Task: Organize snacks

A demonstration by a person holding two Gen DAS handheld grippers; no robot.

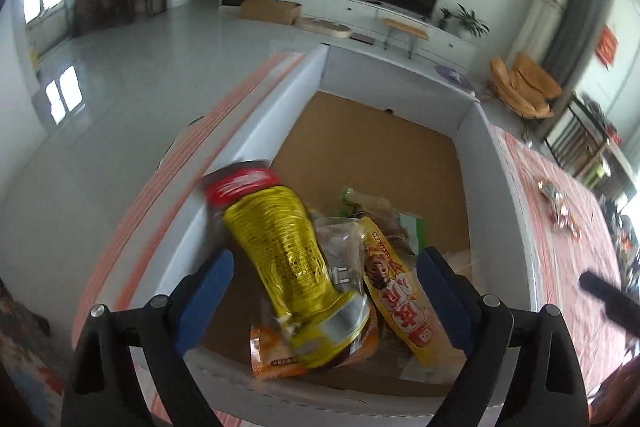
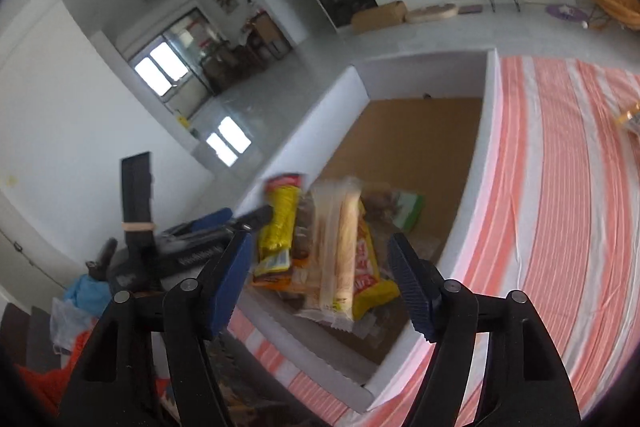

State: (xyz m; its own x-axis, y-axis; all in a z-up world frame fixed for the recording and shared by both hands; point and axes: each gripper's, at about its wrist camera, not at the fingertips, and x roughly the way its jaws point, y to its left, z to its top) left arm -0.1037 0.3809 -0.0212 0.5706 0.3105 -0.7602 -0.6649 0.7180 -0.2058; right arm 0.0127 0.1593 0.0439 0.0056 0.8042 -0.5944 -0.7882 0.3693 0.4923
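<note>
A white-walled box (image 1: 400, 83) with a brown cardboard floor sits on a striped cloth. My left gripper (image 1: 324, 287) is open above its near end. A blurred yellow foil bag with a red top (image 1: 280, 247) hangs loose between the blue pads, touching neither. Under it lie a yellow packet with a cartoon face (image 1: 396, 291), an orange packet (image 1: 272, 351) and a green-and-white one (image 1: 412, 227). My right gripper (image 2: 322, 283) is open over the same box (image 2: 420, 75), with a pale long packet (image 2: 336, 247) blurred and free between its jaws. The yellow bag (image 2: 280, 223) shows beside that packet.
The far half of the box floor (image 2: 408, 143) is bare cardboard. Loose snack wrappers (image 1: 556, 203) lie on the pink-striped cloth (image 2: 560, 187) to the right of the box. The left gripper's fingers (image 2: 212, 218) show at the box's left wall. The table's edge drops to the floor beyond.
</note>
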